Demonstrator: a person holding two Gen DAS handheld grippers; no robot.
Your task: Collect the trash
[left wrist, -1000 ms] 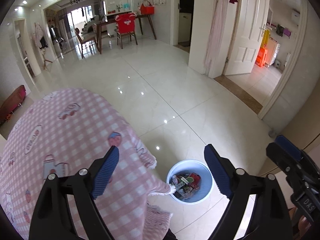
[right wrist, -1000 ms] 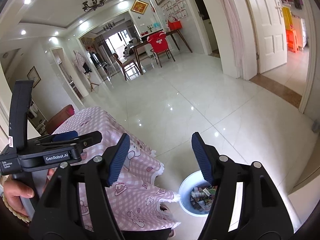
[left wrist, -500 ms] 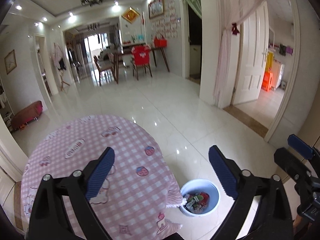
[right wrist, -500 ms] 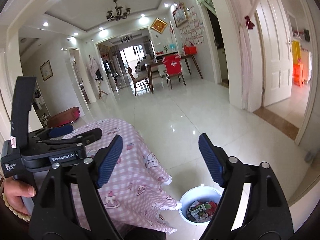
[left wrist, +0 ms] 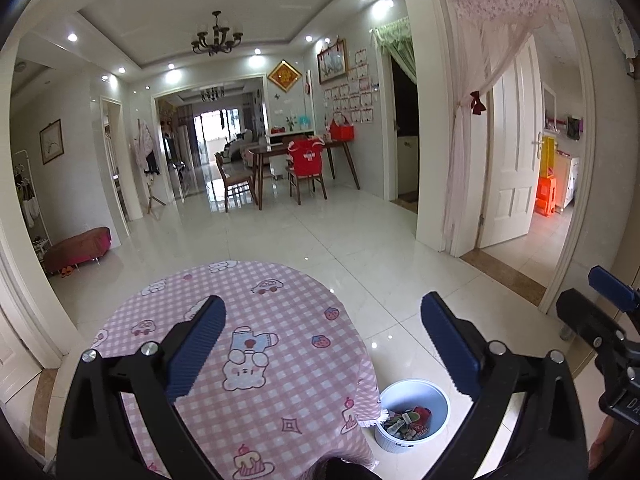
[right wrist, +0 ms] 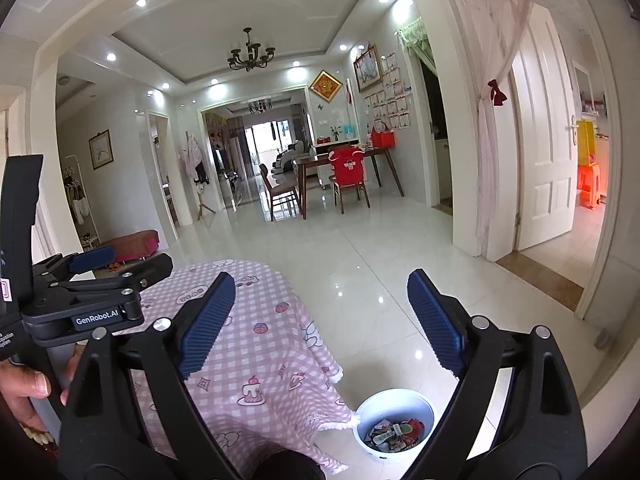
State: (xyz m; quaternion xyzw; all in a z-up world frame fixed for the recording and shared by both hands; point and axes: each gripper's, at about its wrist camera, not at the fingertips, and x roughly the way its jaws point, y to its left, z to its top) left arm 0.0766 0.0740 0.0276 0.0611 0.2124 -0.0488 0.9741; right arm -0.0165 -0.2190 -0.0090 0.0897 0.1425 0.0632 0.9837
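A white round bin [left wrist: 414, 398] stands on the floor by the right edge of a round table with a pink checked cloth [left wrist: 280, 380]. Several crumpled wrappers [left wrist: 408, 424] lie inside it. My left gripper [left wrist: 320, 300] hangs high above the table, its jaws opening wide with nothing between them. My right gripper [right wrist: 320, 276] is held level over the table's right side, jaws also opening and empty. In the right wrist view the bin [right wrist: 394, 396] and its wrappers [right wrist: 394, 430] sit low between the fingers. A hand [right wrist: 24, 392] holds the left gripper's handle.
Glossy white floor tiles [left wrist: 320, 240] stretch ahead to a wooden dining table [left wrist: 304, 152] with chairs. A white door [left wrist: 516, 160] and curtained doorway stand on the right, and a low dark red bench [left wrist: 78, 248] stands on the left.
Both grippers have risen and drawn back from the bin, which now sits lower and smaller in each view. Both pairs of jaws have spread wider. More of the tabletop shows.
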